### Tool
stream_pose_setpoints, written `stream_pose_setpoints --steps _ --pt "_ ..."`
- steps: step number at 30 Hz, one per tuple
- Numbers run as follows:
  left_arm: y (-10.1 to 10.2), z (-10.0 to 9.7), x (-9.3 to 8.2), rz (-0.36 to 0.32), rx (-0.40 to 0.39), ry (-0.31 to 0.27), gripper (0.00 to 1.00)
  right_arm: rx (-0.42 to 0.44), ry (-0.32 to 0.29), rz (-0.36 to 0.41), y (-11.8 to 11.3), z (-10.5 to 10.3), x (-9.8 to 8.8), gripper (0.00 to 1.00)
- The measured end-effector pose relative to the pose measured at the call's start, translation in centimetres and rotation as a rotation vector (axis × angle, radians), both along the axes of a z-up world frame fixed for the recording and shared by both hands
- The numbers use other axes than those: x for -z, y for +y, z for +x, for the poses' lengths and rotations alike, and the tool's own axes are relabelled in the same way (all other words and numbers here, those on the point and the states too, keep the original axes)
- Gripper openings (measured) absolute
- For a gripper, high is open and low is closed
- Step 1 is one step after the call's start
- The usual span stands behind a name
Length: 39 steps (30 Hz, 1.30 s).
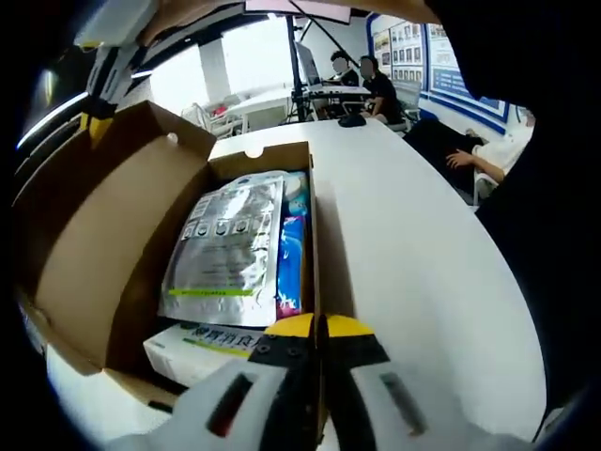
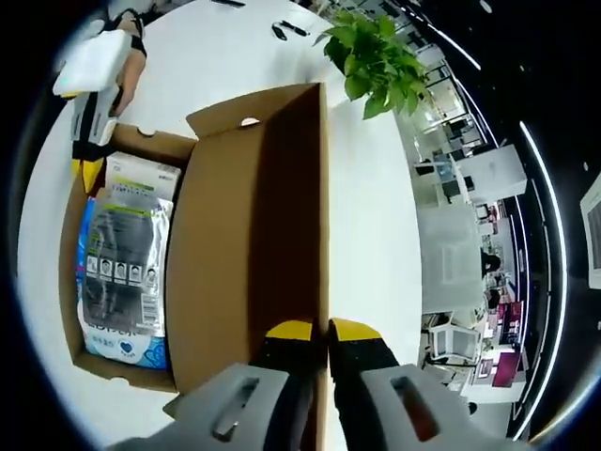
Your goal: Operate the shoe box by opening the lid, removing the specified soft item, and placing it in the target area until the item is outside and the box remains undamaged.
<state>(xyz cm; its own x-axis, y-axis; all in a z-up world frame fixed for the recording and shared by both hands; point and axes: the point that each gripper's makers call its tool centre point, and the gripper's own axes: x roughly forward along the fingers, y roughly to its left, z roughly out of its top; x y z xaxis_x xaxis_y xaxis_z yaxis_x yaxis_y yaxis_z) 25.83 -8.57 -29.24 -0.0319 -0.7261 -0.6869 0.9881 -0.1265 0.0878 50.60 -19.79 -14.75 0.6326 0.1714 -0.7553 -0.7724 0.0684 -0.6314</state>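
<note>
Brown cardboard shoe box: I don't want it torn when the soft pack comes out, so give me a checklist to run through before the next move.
1. Brown cardboard shoe box lid open: ok.
2. Right gripper pinching the lid edge: ok.
3. Left gripper closed on the box's side wall: ok.
4. Silver foil soft pack on top, reachable: ok.
5. Free gripper for the pack: not ok, both shut.
6. White table beside the box free: ok.

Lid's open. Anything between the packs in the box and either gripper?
Nothing visible covers them. The lid is swung back, pinched at its edge by the right gripper. The left gripper is closed on the box wall. The silver pouch lies exposed on top, so a gripper must let go first.
</note>
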Motion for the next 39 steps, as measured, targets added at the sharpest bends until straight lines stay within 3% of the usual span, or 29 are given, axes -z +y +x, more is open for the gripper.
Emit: stream_pose_setpoints --steps 11,20,30,39 --pt "0.0 -0.3 0.1 -0.004 0.009 -0.004 0.02 0.015 0.038 0.022 -0.3 1.6 1.7 0.04" --pt "-0.2 0.1 0.0 -0.004 0.009 -0.004 0.02 0.033 0.128 0.018 -0.4 2.4 2.7 0.04" --pt "-0.1 0.0 0.1 -0.004 0.01 -0.004 0.01 0.046 0.168 0.019 -0.4 3.0 3.5 0.04" --pt "0.0 -0.1 0.1 -0.005 0.011 -0.005 0.01 0.061 0.262 0.002 -0.4 3.2 4.7 0.04"
